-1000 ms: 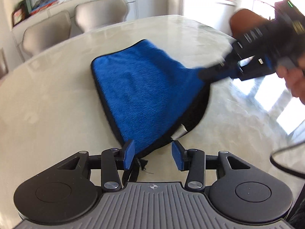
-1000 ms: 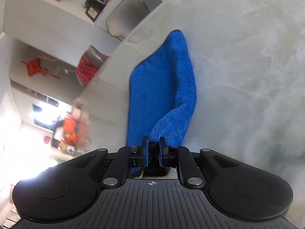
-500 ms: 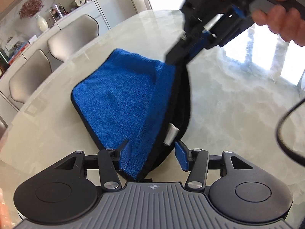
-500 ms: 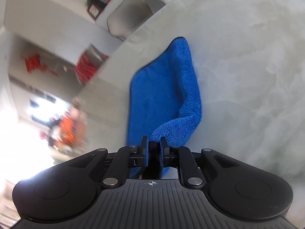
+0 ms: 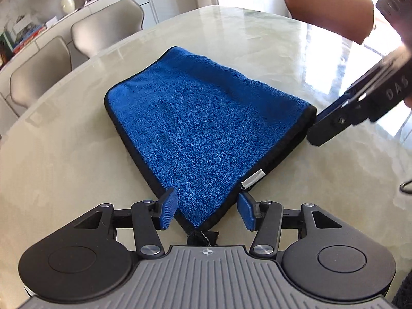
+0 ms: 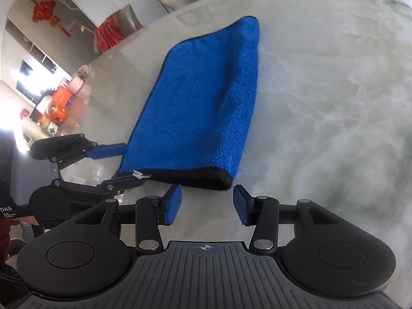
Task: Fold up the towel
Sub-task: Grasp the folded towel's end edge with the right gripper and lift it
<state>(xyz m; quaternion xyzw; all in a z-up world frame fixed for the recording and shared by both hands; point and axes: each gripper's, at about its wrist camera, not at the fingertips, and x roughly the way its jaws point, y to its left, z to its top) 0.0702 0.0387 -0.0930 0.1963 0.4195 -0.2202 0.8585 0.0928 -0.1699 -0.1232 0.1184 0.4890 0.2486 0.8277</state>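
The blue towel (image 5: 206, 118) with black trim lies folded flat on the marble table (image 5: 64, 159). Its near corner, beside a white label (image 5: 253, 181), sits between the pads of my left gripper (image 5: 208, 211), which stands open and does not pinch it. In the right wrist view, the towel (image 6: 206, 108) lies just beyond my right gripper (image 6: 207, 206), whose jaws are opening with nothing between them. The left gripper (image 6: 116, 166) shows there at the towel's left corner. The right gripper (image 5: 319, 122) reaches in from the right, by the towel's far corner.
Grey chairs (image 5: 103, 31) and a brown chair (image 5: 332, 13) stand around the far side of the table. A sideboard (image 5: 38, 25) with books and a vase lines the wall. A black cable (image 5: 405, 186) hangs at the right edge.
The right gripper carried the lifted towel edge across, laid it down and opened its jaws, letting go. The towel went from raised and draped to flat and folded. The left gripper stayed at the near corner.
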